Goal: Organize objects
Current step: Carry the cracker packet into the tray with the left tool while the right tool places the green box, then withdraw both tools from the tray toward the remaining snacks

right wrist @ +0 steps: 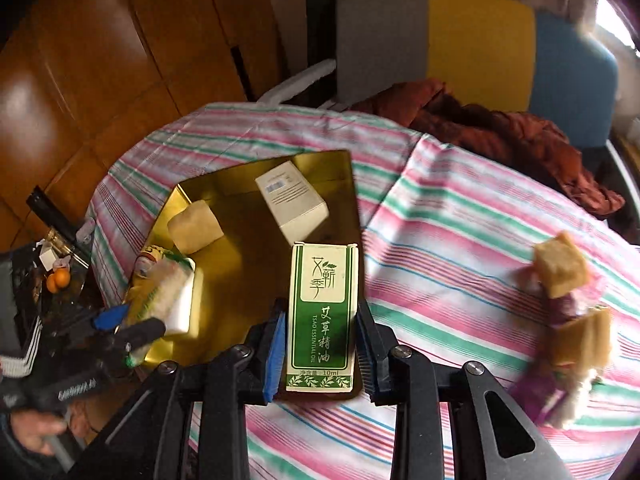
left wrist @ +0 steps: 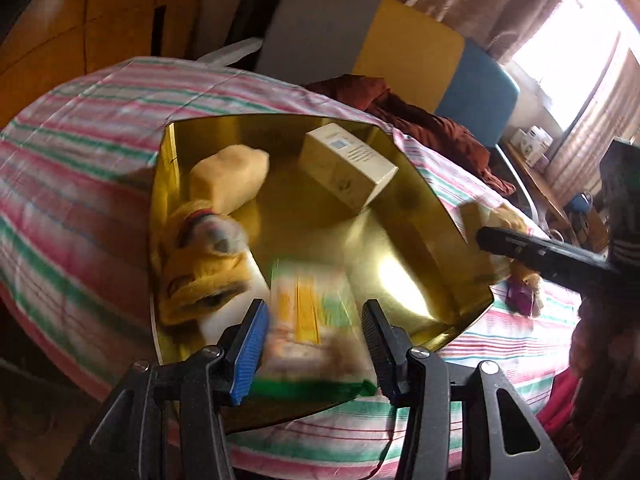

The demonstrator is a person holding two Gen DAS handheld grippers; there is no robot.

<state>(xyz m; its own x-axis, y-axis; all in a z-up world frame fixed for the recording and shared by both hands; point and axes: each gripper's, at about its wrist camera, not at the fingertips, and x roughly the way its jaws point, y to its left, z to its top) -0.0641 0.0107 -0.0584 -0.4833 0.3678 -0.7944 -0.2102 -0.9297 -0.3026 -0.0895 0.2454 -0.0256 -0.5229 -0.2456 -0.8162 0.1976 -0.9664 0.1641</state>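
A gold tray (left wrist: 380, 240) lies on a striped tablecloth (left wrist: 80, 128). In it are a cream box (left wrist: 348, 164), a tan block (left wrist: 228, 180) and a yellow plush toy (left wrist: 200, 268). My left gripper (left wrist: 315, 306) is shut on a blurred green and yellow packet (left wrist: 312, 344) low over the tray's near end. In the right wrist view my right gripper (right wrist: 321, 306) is shut on a green and white essential oil box (right wrist: 320, 272), held lengthwise above the tray's (right wrist: 240, 280) right edge. The left gripper (right wrist: 132, 320) shows there at lower left.
A purple and tan plush toy (right wrist: 568, 320) lies on the cloth to the right of the tray. A rust-red garment (right wrist: 500, 128) is heaped on a grey, yellow and blue chair (right wrist: 480, 40) behind. Wooden cabinets (right wrist: 100, 60) stand at left, beside a cluttered stand with oranges (right wrist: 58, 280).
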